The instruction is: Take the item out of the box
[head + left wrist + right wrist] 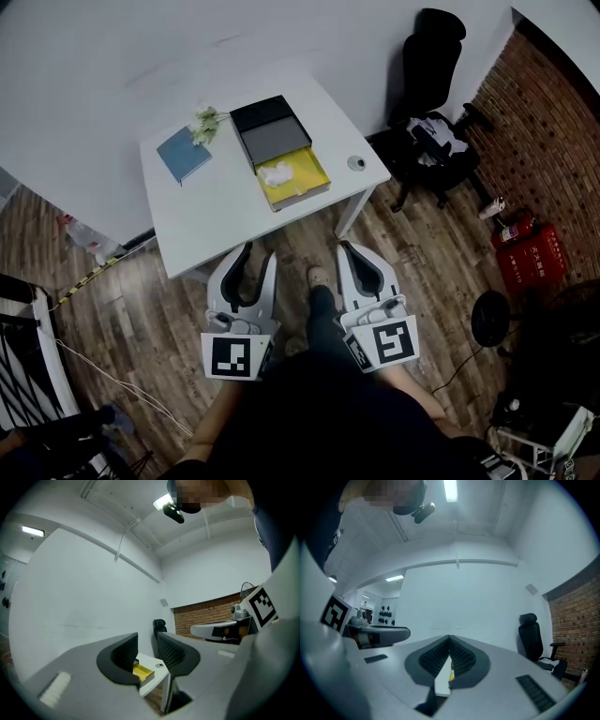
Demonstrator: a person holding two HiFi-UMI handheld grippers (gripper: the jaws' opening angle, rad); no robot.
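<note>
Two empty tools, left tool (146,643) half-open, right tool (449,638) closed

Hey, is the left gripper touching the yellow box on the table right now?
Apart. The head view shows the left gripper near the front edge of the table, bare white surface lying between its open jaws and the yellow box.

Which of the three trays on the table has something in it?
The yellow tray, nearest the table's front edge: a white crumpled item lies in it. The grey tray and black tray behind show nothing inside.
</note>
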